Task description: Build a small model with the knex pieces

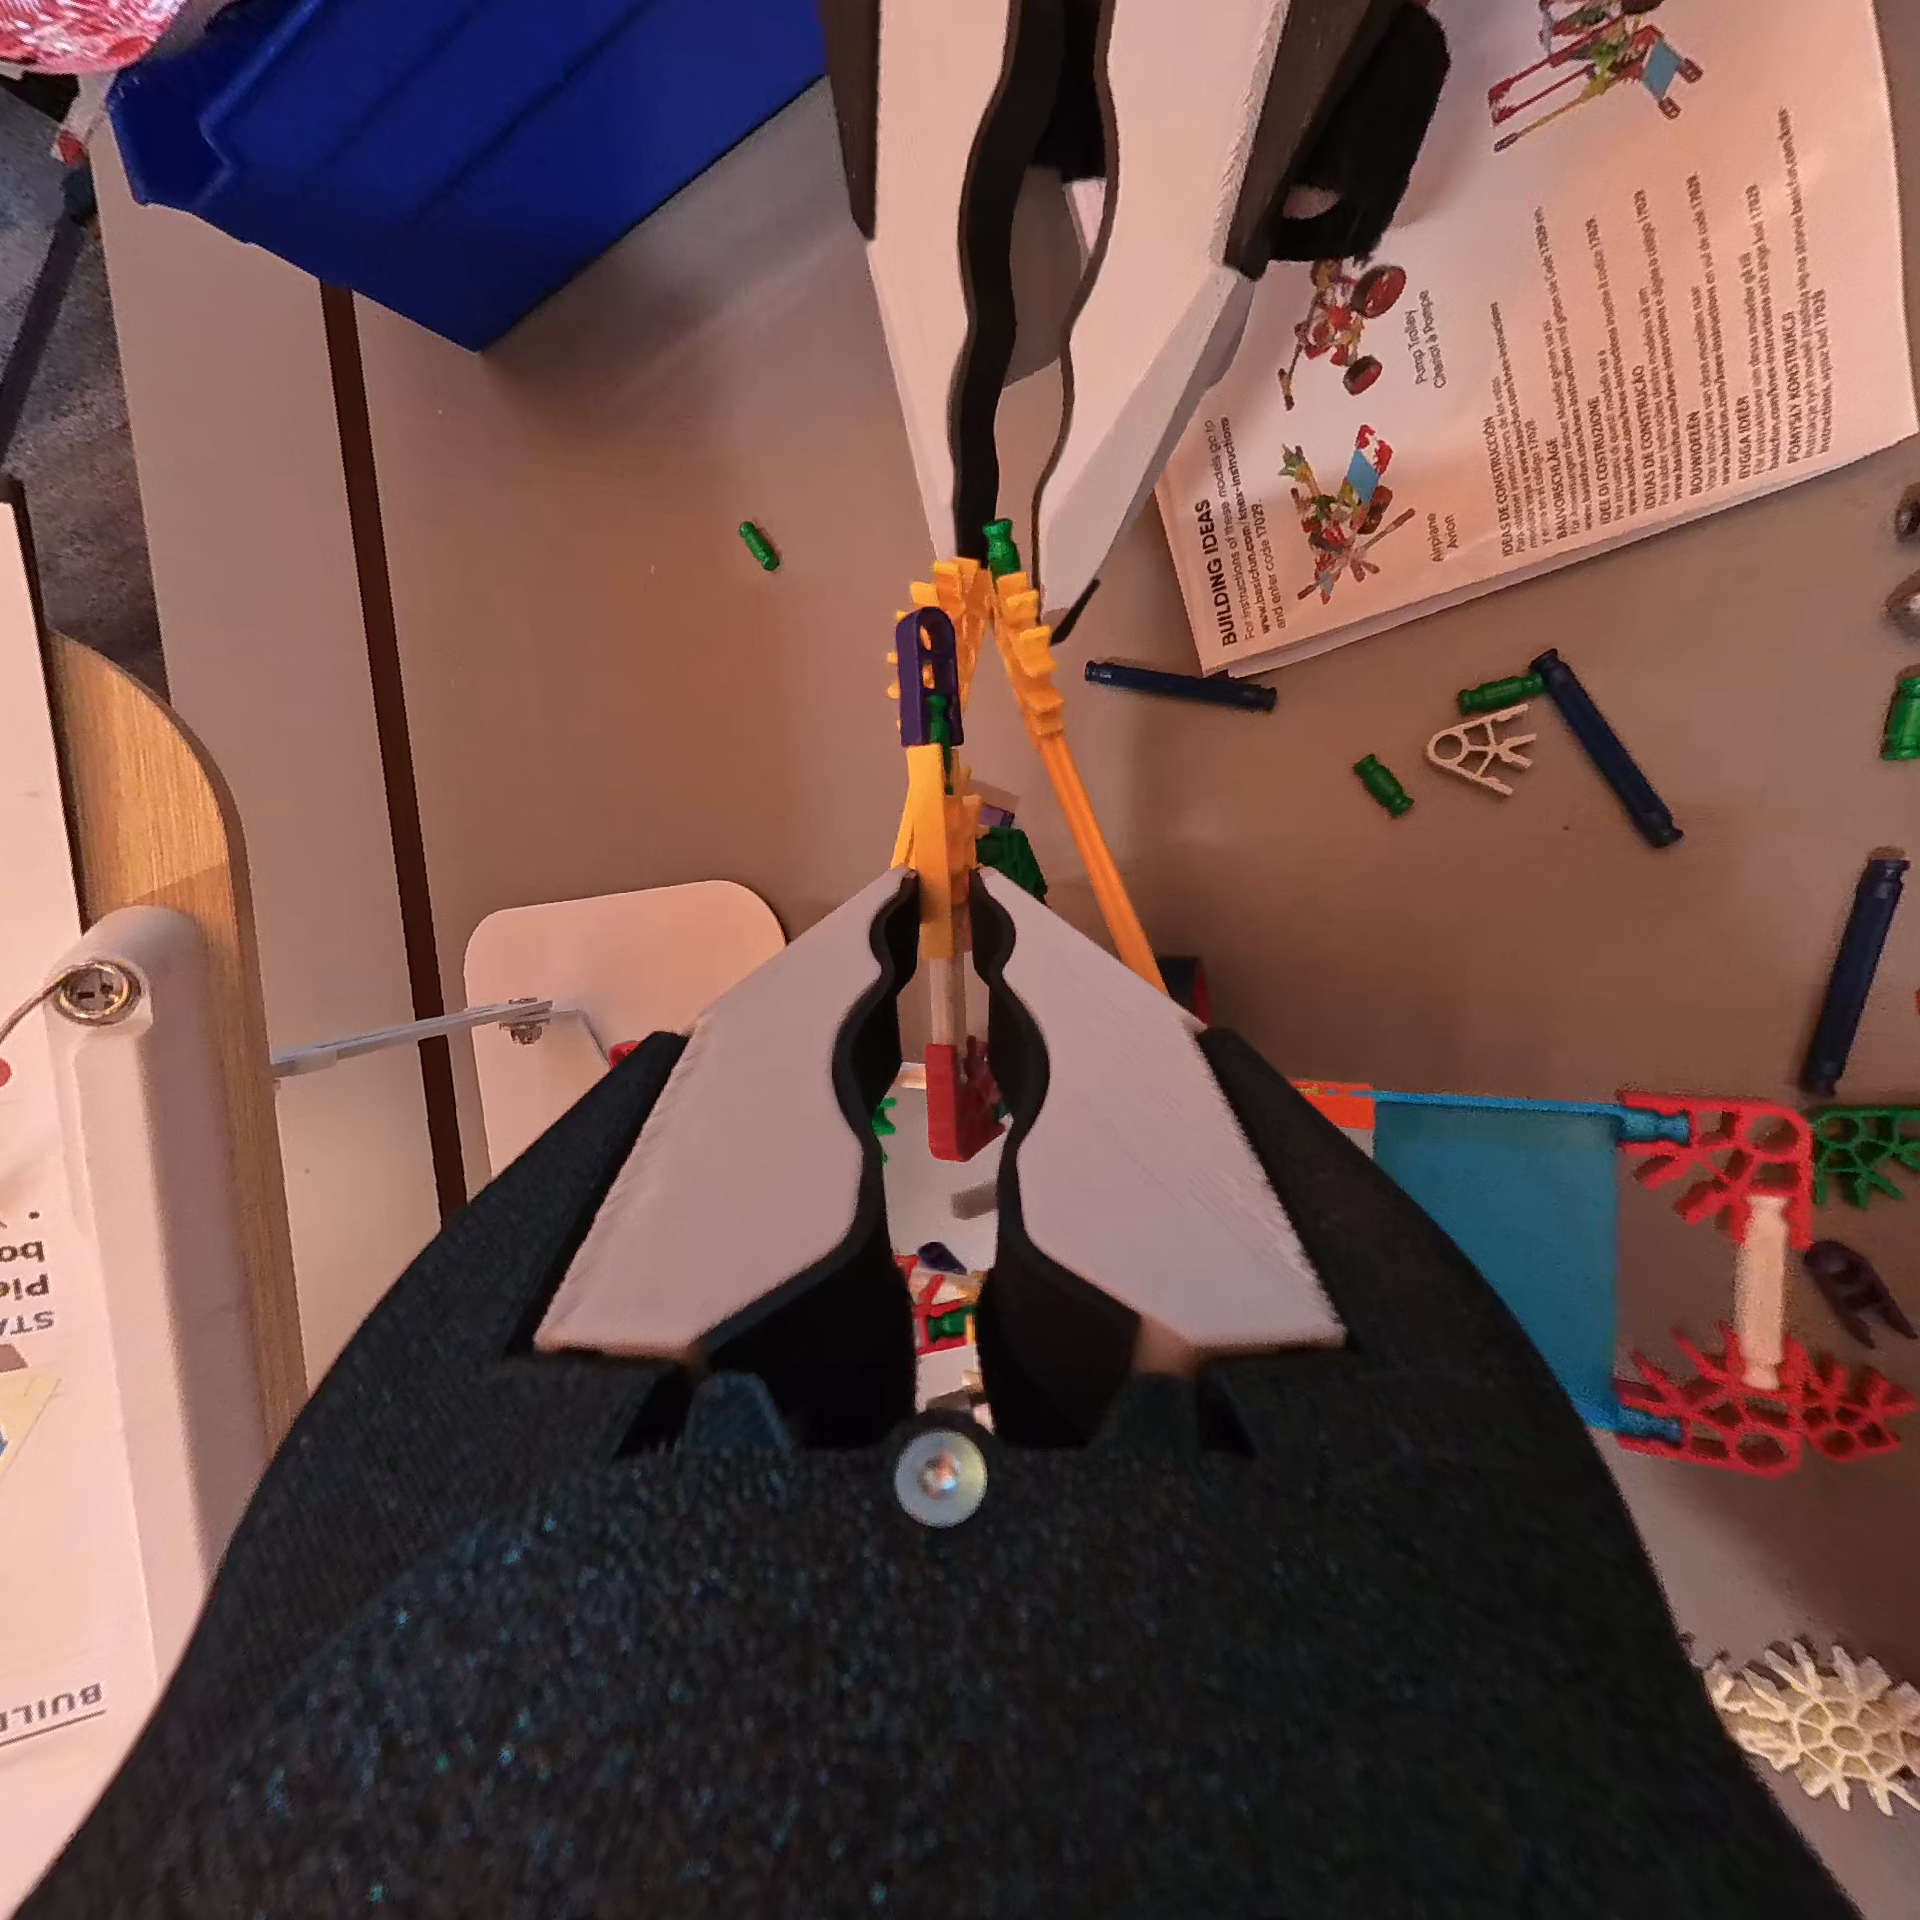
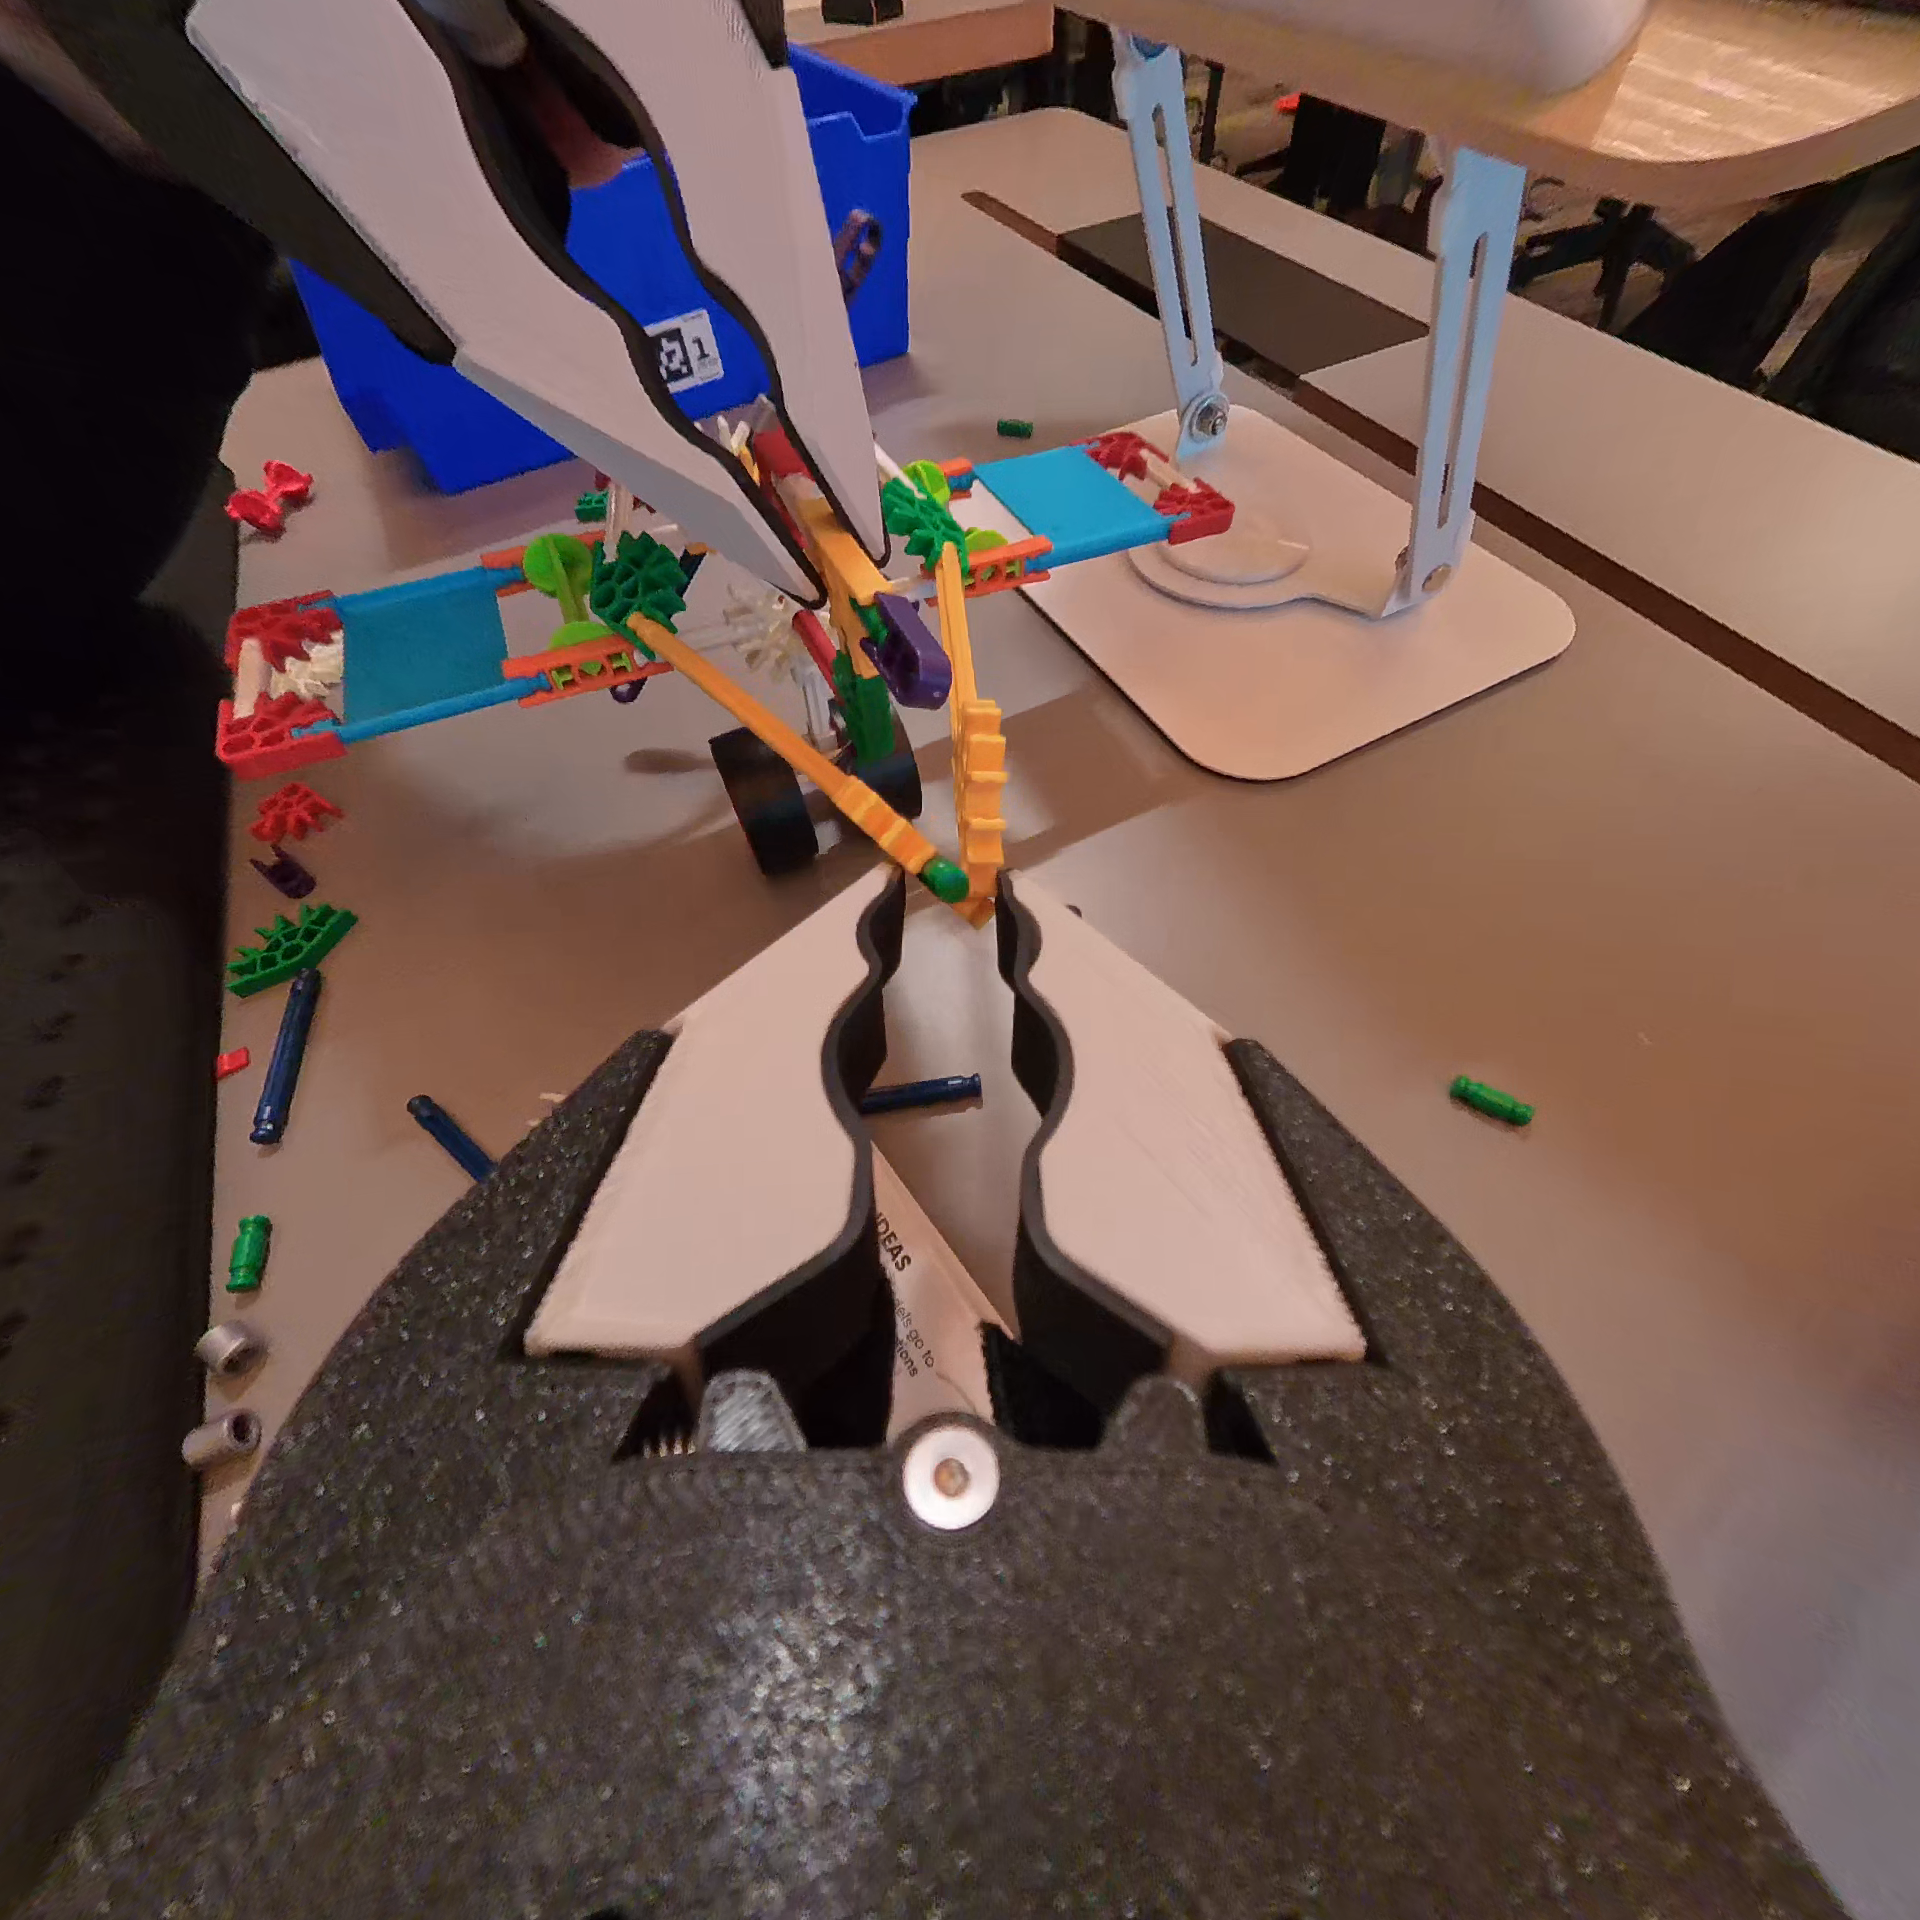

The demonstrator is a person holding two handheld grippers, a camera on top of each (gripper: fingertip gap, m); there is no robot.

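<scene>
Right wrist view alone shows the toy plane whole, mid-frame on the counter, wheels down; left wrist view adds a printed leaflet upper right; left claw pinched on the plane's yellow spine; right claw narrow, tips touching a green rod at the yellow struts' junction, grip uncertain.

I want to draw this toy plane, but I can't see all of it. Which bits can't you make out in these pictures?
- Left wrist view: the toy plane's middle, hidden by the left hand-held gripper; its blue wing partly covered.
- Right wrist view: the plane's top, behind the left hand-held gripper.
- Right wrist view: where the green rod ends between the right hand-held gripper's fingertips; grip unclear.
- Both views: the blue bin's inside.
</scene>
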